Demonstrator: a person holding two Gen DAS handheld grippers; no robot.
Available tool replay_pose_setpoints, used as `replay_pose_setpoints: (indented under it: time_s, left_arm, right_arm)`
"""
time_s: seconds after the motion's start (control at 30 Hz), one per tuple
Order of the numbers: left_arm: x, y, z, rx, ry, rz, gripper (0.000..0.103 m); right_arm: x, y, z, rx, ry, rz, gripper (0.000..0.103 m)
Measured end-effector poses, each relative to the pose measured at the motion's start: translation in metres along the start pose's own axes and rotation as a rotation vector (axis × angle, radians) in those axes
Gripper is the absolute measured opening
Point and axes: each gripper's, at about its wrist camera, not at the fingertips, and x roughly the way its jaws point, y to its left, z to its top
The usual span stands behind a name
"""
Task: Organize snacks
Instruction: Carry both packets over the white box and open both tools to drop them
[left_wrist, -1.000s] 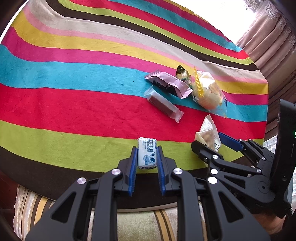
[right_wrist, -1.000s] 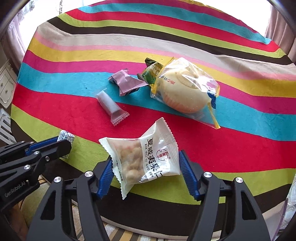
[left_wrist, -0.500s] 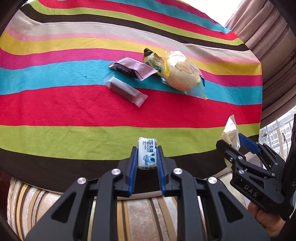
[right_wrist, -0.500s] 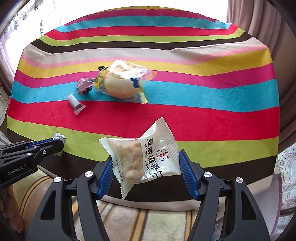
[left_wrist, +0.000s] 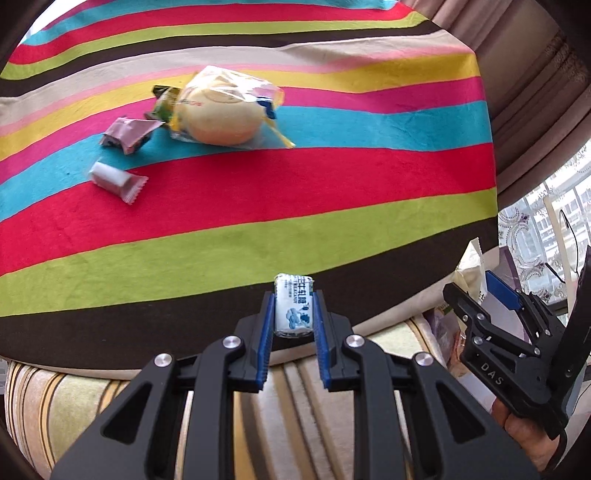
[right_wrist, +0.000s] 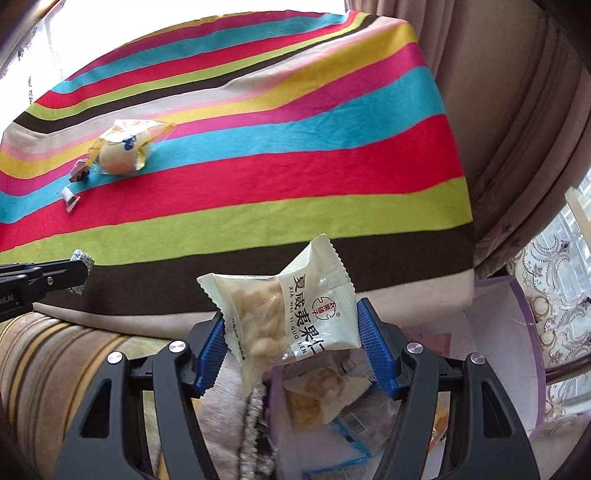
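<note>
Here we see both grippers loaded and held past the near edge of the striped cloth (left_wrist: 332, 177). The left gripper (left_wrist: 294, 314) is clamped on a small white candy with blue print (left_wrist: 293, 308), which stands upright between the blue pads (left_wrist: 266, 332), over the brown border stripe at about six o'clock of the left wrist view. In the right wrist view, the right gripper (right_wrist: 291, 339) grasps a pale nut packet with red and black print (right_wrist: 288, 314), its jaws standing fairly wide with the pads (right_wrist: 212, 350) pressing on the packet's two sides; the packet tilts, one serrated corner pointing up toward one o'clock. Below it, at about five o'clock, a lilac basket (right_wrist: 524, 332) holds other wrapped snacks (right_wrist: 321, 391). Left on the cloth, around eleven o'clock of the left view, lies a cluster: a bagged round bun (left_wrist: 225, 110), a green wrapper (left_wrist: 164, 101) tucked against the bun's left side, a mauve wrapper (left_wrist: 127, 134) just beside them, and a clear-wrapped white sweet (left_wrist: 114, 181) lying apart, nearer to us. The right gripper's black frame, marked DAS, shows at four o'clock of the left view, with a hand (left_wrist: 528, 439) beneath it. Brown curtains (right_wrist: 517, 129) hang at two o'clock, and a striped cushion (left_wrist: 74, 406) sits under the cloth's near edge.
</note>
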Motion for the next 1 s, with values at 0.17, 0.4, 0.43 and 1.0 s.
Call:
replay_pose_setpoints:
  time_s: [0.17,0.4,0.43,1.0]
  left_arm:
    - [0.012,-0.044,0.002,0.072,0.03,-0.001,0.02]
    - [0.029,-0.099,0.004,0.168,0.073,-0.009,0.02]
    - [0.032,-0.106,0.003,0.177,0.081,-0.013,0.02]
    - [0.067,-0.2,-0.014,0.325,0.184,-0.06,0.02]
  right_arm:
    - [0.0,-0.038,-0.019,0.064,0.007,-0.031,0.065]
    - [-0.002,-0.084,-0.043,0.139,0.013,-0.07,0.065]
    - [-0.001,-0.089,-0.045,0.15,0.014,-0.073,0.065]
    - [-0.008,-0.151,-0.077,0.253,0.015,-0.151,0.065]
